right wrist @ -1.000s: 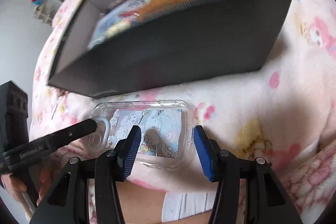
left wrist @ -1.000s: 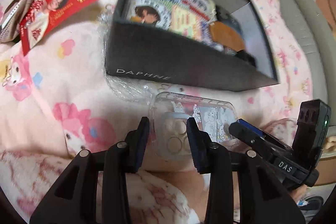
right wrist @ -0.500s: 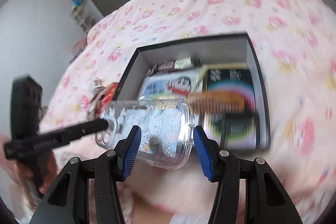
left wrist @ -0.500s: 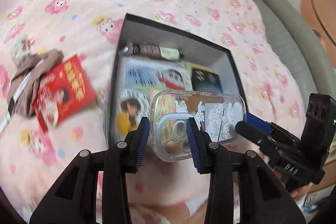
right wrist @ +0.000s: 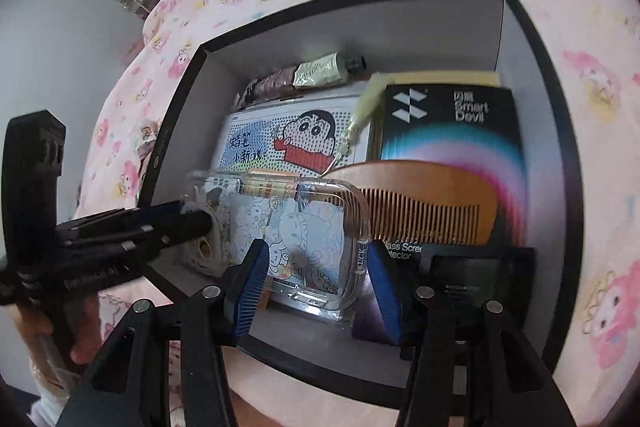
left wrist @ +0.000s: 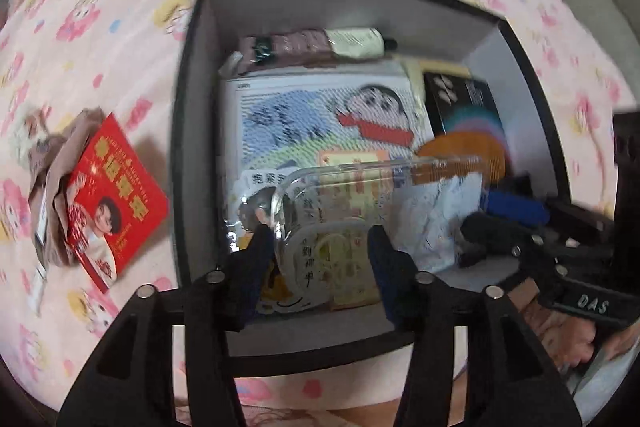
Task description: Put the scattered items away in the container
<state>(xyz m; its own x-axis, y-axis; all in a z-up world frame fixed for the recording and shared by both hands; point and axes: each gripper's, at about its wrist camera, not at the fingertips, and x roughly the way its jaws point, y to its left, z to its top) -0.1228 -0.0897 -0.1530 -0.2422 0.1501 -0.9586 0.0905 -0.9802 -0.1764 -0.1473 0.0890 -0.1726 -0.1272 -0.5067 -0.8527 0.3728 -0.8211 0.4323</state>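
A clear phone case (right wrist: pixel 308 239) with cartoon drawings hangs over the open black box (right wrist: pixel 168 123). My right gripper (right wrist: pixel 316 267) is shut on the case's end, blue pads against both long edges. My left gripper (left wrist: pixel 320 243) straddles the camera end of the case (left wrist: pixel 332 199). Its jaws are opening, and the pads stand slightly off the case's edges. In the left wrist view the right gripper (left wrist: pixel 496 223) reaches in from the right over the box (left wrist: pixel 178 147). A red envelope (left wrist: pixel 112 199) lies on the bedspread left of the box.
The box holds a cartoon-printed pack (right wrist: pixel 288 135), a wooden comb (right wrist: pixel 420 203), a black screen-protector box (right wrist: pixel 452 131) and a tube (right wrist: pixel 324 71). Brown cloth (left wrist: pixel 52 187) lies under the red envelope. Pink patterned bedding surrounds the box. A hand (left wrist: pixel 560 331) grips the right tool.
Both grippers have lifted the clear case off the bedspread in front of the box and carried it over the box's inside. The left jaws now stand wider apart.
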